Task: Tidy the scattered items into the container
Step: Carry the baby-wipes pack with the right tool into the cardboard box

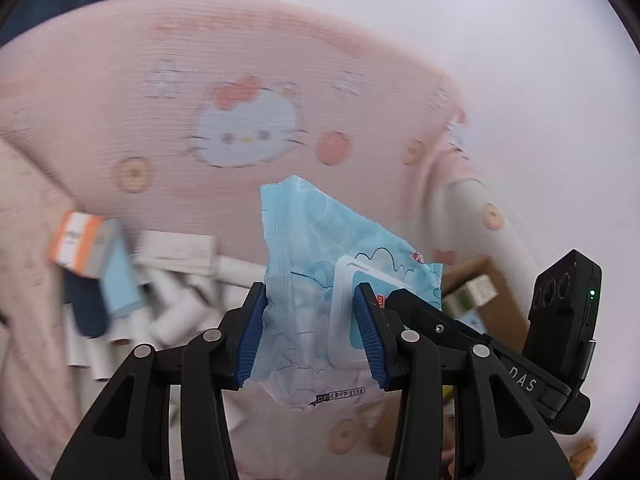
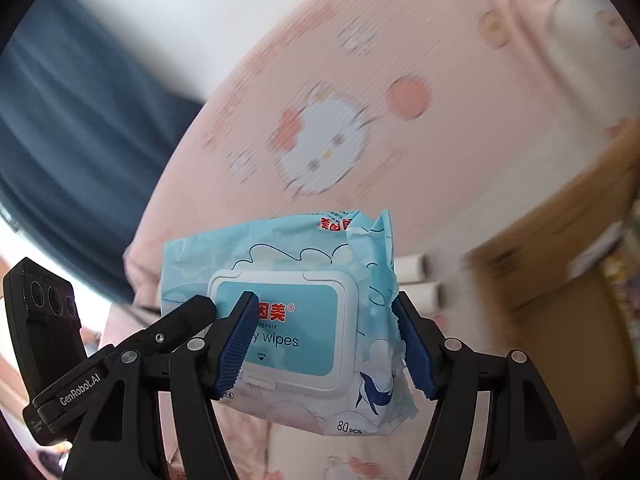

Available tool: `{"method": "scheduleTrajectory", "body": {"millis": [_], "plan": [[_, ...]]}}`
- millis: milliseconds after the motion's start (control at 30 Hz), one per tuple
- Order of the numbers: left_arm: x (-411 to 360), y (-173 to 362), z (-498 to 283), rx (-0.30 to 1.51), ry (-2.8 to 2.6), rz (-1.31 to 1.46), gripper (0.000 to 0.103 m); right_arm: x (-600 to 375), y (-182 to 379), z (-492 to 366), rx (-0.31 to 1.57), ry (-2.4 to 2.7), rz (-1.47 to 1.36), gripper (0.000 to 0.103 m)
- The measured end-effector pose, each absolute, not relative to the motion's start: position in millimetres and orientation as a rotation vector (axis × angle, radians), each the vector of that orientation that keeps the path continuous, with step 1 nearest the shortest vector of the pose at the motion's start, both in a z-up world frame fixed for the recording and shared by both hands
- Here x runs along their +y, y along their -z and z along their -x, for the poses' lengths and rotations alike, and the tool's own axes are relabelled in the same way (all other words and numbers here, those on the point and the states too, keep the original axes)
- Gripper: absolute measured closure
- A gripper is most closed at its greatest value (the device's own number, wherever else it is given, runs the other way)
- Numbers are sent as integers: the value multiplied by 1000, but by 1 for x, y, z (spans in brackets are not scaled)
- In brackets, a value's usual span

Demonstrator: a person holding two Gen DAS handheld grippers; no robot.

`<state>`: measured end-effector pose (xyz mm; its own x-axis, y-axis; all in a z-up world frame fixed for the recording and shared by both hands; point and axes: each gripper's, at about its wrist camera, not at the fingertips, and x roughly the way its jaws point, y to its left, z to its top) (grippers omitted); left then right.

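Observation:
A light blue pack of baby wipes (image 1: 316,248) with a white flip lid (image 2: 280,320) hangs in the air above a pink bed, gripped from both ends. In the left wrist view my left gripper (image 1: 311,336) is shut on one crumpled end, its blue pads pressing the wrapper. My right gripper (image 2: 325,348) is shut on the other end, one pad across the lid and one on the crinkled edge. Each view shows the other gripper's black finger reaching onto the pack from the side. An open cardboard box (image 2: 560,280) stands to the right, also in the left wrist view as the cardboard box (image 1: 496,300).
A pink bedsheet (image 1: 240,60) with a cartoon cat print fills the background, blurred. On it lie several white tubes (image 1: 176,308), an orange-and-white carton (image 1: 76,244), a flat white box (image 1: 176,252) and a blue item (image 1: 120,280). A dark blue curtain (image 2: 80,120) hangs at left.

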<state>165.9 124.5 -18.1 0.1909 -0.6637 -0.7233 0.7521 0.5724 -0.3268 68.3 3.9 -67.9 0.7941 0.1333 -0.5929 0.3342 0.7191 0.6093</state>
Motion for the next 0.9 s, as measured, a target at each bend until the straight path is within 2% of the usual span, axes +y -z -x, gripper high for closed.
{"method": "scheduleTrajectory", "body": {"millis": [467, 900], "plan": [[11, 37, -80, 1060, 1274, -125, 54, -82, 37, 28, 662, 366, -684, 37], [-69, 71, -19, 1183, 1408, -146, 55, -162, 34, 86, 768, 491, -639, 37]]}}
